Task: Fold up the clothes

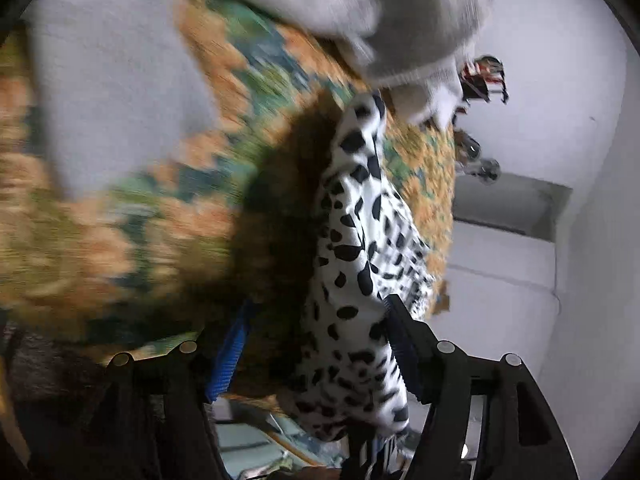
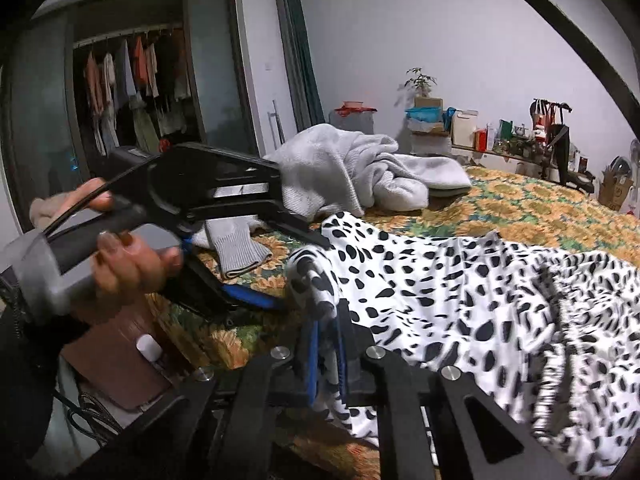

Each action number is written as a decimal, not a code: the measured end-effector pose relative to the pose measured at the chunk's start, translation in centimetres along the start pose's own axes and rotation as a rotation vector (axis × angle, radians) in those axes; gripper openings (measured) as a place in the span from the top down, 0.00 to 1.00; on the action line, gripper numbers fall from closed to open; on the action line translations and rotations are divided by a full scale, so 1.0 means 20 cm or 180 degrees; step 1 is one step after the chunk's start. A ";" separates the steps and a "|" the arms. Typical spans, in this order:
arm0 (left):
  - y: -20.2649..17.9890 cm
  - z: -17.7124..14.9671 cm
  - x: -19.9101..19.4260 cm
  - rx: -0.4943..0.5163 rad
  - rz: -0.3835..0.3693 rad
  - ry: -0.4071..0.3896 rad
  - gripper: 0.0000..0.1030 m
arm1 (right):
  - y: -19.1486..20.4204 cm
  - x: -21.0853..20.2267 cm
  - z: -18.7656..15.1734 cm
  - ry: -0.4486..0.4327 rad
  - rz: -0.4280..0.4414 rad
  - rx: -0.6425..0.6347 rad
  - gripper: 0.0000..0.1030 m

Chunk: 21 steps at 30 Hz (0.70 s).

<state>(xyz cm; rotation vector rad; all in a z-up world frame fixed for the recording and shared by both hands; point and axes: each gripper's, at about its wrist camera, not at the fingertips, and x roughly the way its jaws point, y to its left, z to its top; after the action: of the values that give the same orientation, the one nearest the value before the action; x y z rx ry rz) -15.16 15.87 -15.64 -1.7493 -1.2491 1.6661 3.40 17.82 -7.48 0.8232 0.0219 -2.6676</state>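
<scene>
A white garment with black spots (image 2: 460, 300) lies spread over the sunflower bedspread (image 2: 520, 200). My right gripper (image 2: 328, 316) is shut on a bunched corner of it, the fabric pinched between the blue pads. A hand holds my left gripper (image 2: 302, 274) just beyond that corner, its jaws apart around the same bunch. In the blurred left wrist view the spotted garment (image 1: 352, 248) runs between the wide-set fingers of the left gripper (image 1: 320, 304) and brushes the right-hand one. A grey knitted sweater (image 2: 352, 172) lies crumpled further back on the bed.
A grey ribbed cuff (image 2: 240, 252) lies near the left gripper. A brown bedside surface (image 2: 112, 360) with a small white bottle (image 2: 146, 346) is at the lower left. Hanging clothes (image 2: 132, 80) fill a dark recess behind. Boxes and clutter line a shelf (image 2: 520, 136) along the far wall.
</scene>
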 end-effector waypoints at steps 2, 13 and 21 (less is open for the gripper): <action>-0.03 0.00 0.04 0.0056 -0.0060 0.0058 0.70 | 0.02 -0.01 -0.02 0.0011 -0.0003 -0.0089 0.85; -0.12 0.02 0.01 0.0168 -0.0422 0.0305 0.88 | 0.14 0.06 -0.20 -0.0329 -0.0482 -0.0765 0.00; -0.14 0.01 -0.02 0.0191 -0.0395 0.0329 0.88 | 0.21 0.25 -0.16 -0.0352 -0.0889 -0.1376 0.51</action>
<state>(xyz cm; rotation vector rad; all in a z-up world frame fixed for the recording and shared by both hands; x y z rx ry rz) -16.16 16.94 -13.34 -1.6649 -1.2222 1.5083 2.69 12.67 -12.49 0.5637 0.7064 -2.7977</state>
